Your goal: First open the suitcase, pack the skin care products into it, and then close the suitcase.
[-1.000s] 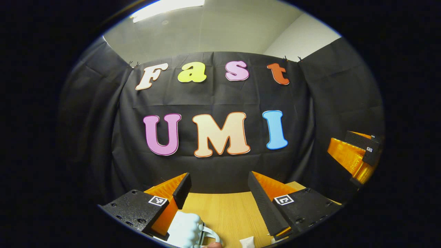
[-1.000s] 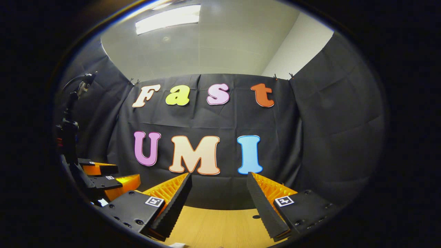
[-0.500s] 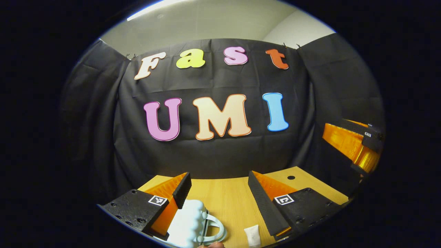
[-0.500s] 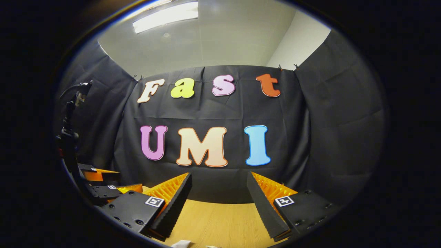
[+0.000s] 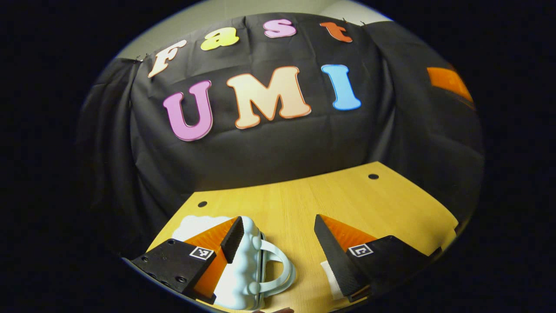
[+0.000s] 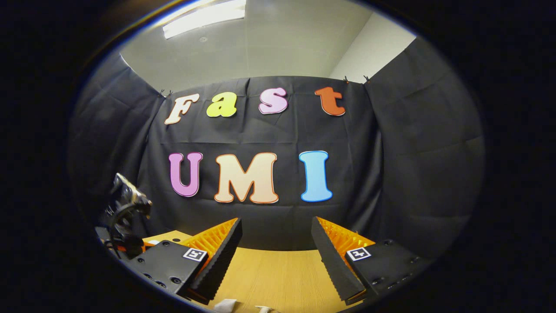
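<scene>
A small pale blue suitcase point(image 5: 245, 271) with a ribbed shell lies on the wooden table point(image 5: 330, 195), its two halves together and its loop handle point(image 5: 281, 269) pointing right. My left gripper point(image 5: 278, 226) hangs open just above it, one finger over the shell and the other to the right of the handle. A white tube point(image 5: 331, 278) lies on the table, partly hidden behind that right-hand finger. My right gripper point(image 6: 276, 226) is open above the table point(image 6: 278, 274) with nothing between its fingers. Two small white items point(image 6: 224, 304) peek in at the bottom edge.
The black cloth wall closes the back and sides of the table. Two round holes point(image 5: 372, 176) sit near the table's far edge. The other gripper point(image 5: 449, 82) shows high at the right of the left gripper view. The left gripper's body point(image 6: 128, 208) stands low at the left of the right gripper view.
My left gripper has tipped downward and come nearer the table, so the suitcase and the tube show more fully. The right gripper has barely moved.
</scene>
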{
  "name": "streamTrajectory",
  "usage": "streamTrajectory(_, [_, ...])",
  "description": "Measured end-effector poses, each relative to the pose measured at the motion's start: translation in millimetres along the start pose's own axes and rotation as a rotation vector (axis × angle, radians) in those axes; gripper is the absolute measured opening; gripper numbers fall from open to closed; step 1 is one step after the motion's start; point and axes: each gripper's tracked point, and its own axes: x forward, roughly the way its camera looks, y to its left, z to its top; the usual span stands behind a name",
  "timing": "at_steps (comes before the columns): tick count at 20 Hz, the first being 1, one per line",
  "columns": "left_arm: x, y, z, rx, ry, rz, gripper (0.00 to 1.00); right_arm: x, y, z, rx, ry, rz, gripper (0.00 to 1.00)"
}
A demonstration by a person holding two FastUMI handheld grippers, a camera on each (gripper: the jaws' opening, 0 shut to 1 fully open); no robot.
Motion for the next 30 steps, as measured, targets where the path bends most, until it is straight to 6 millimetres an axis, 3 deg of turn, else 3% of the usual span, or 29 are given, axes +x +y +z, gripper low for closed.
streamTrajectory(5, [14.4,-17.9,-50.5,-0.065,0.143,-0.051,0.96,-8.8,-15.9,-15.5,-0.004,0.065,-0.043,1.00])
streamTrajectory(13, [40.2,-14.9,-105.6,-0.089,0.314,-0.017,0.96,-27.6,-19.4,-32.7,-0.035,0.137,-0.059,1.00])
streamTrajectory(19, [49.6,-27.9,-152.6,-0.130,0.484,-0.044,0.96,-35.9,-26.6,-39.2,-0.052,0.164,-0.080,1.00])
streamTrajectory(21, [54.8,-27.1,-154.6,-0.098,0.484,-0.045,0.89,-37.4,-29.7,-40.0,-0.053,0.165,-0.087,1.00])
streamTrajectory(23, [52.0,-34.5,-158.5,-0.112,0.511,-0.073,0.89,-38.6,-32.8,-38.7,-0.056,0.162,-0.093,1.00])
streamTrajectory(25, [53.2,-27.6,-158.3,-0.086,0.506,-0.056,0.83,-38.2,-36.6,-40.1,-0.057,0.163,-0.095,1.00])
streamTrajectory(27, [53.3,-17.0,-159.0,-0.066,0.508,-0.028,0.66,-38.7,-38.5,-42.5,-0.052,0.167,-0.092,1.00])
streamTrajectory(28, [53.6,-10.5,-161.4,-0.064,0.518,-0.007,0.50,-37.8,-39.1,-42.8,-0.050,0.168,-0.090,1.00])
streamTrajectory(30, [53.8,-11.5,-162.7,-0.091,0.533,-0.020,0.28,-37.3,-40.6,-41.0,-0.049,0.164,-0.088,1.00])
